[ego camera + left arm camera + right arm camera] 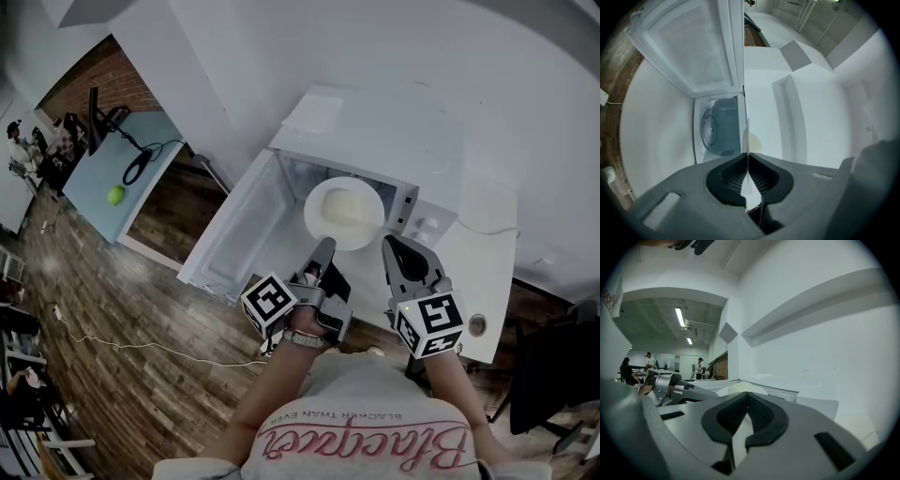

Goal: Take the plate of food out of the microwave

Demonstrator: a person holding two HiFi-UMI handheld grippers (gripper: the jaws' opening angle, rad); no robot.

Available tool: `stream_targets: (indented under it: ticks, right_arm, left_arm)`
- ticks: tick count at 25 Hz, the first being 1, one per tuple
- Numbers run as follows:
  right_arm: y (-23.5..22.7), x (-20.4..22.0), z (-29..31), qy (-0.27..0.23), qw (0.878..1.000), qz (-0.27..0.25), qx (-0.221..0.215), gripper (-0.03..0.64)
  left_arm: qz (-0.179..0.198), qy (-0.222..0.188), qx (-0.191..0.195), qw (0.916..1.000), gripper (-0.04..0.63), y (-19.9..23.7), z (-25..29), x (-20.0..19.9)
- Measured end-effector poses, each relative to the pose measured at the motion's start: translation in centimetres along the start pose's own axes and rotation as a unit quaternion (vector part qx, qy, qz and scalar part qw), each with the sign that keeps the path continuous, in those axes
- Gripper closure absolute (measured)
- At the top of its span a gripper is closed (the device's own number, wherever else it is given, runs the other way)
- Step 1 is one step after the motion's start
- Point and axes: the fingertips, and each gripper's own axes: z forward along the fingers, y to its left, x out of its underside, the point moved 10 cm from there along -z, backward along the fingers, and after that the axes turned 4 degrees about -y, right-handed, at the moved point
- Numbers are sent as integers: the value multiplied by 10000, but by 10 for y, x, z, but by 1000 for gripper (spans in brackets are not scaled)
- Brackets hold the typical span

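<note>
A white plate (344, 214) with a pale mound of food (351, 208) hangs in front of the open microwave (375, 131). My left gripper (324, 247) is shut on the plate's near rim. In the left gripper view the plate (746, 136) shows edge-on between the shut jaws of that gripper (746, 157), with the microwave cavity and its turntable (711, 131) behind. My right gripper (387, 246) sits just right of the plate, apart from it, shut and holding nothing. In the right gripper view the food (740, 389) shows just beyond the shut right gripper (747, 394).
The microwave door (234, 234) stands swung out to the left. The microwave rests on a white counter (492, 262) against a white wall. A pale blue table (103, 178) with a green ball (115, 194) stands far left on the wood floor. People sit in the distance.
</note>
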Motion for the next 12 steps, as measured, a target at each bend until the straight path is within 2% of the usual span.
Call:
stream_targets:
  ticks: [5, 12]
  right_arm:
    - [-3, -6, -2, -102, 9999, 39, 59, 606]
    - [-4, -20, -4, -265, 9995, -96, 129, 607]
  left_arm:
    - [26, -18, 221, 9998, 580, -21, 3, 2]
    - [-7, -23, 273, 9996, 581, -33, 8, 3]
